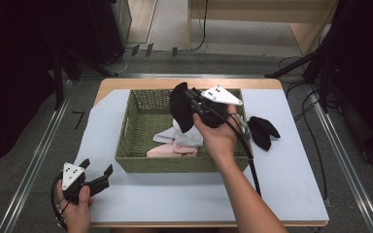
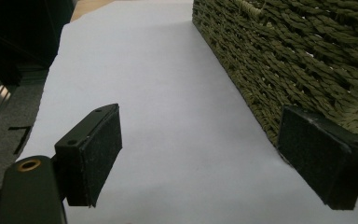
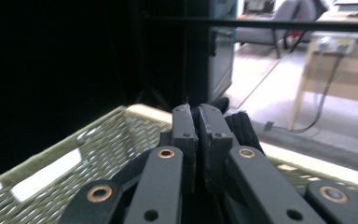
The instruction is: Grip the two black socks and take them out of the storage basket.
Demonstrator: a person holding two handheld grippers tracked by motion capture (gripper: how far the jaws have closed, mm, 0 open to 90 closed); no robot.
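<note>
At about 7 o'clock on the table (image 1: 291, 184), your left hand (image 1: 77, 206) holds the left gripper (image 1: 98, 175) low over the pale sheet (image 1: 102, 126). Its jaws stand wide apart and hold nothing. In the left gripper view the two black pads (image 2: 95, 151) frame bare sheet, and the far pad sits just beside the woven wall of the basket (image 2: 307, 56); you cannot tell whether it touches.

The single green wicker basket (image 1: 136, 145) sits at the centre of the table, its long axis running 9 to 3 o'clock. In its near half lie two pale cloths, touching: a white one (image 1: 187, 138) and a pink one (image 1: 172, 150) just toward 6 o'clock of it.

Over the basket's far right part, your right hand (image 1: 218, 138) holds the right gripper (image 1: 190, 94) tilted toward 10 o'clock. Its jaws are pressed together on a black sock (image 1: 180, 107), which hangs with its long axis running roughly 12 to 6 o'clock, the free end down toward the pale cloths. In the right gripper view the pads (image 3: 186, 135) meet with dark fabric (image 3: 240, 126) bunched just beyond them.

A second black sock (image 1: 263, 131) lies on the sheet at 3 o'clock, just outside the basket's right wall. That makes two black socks, two pale cloths, one basket.
</note>
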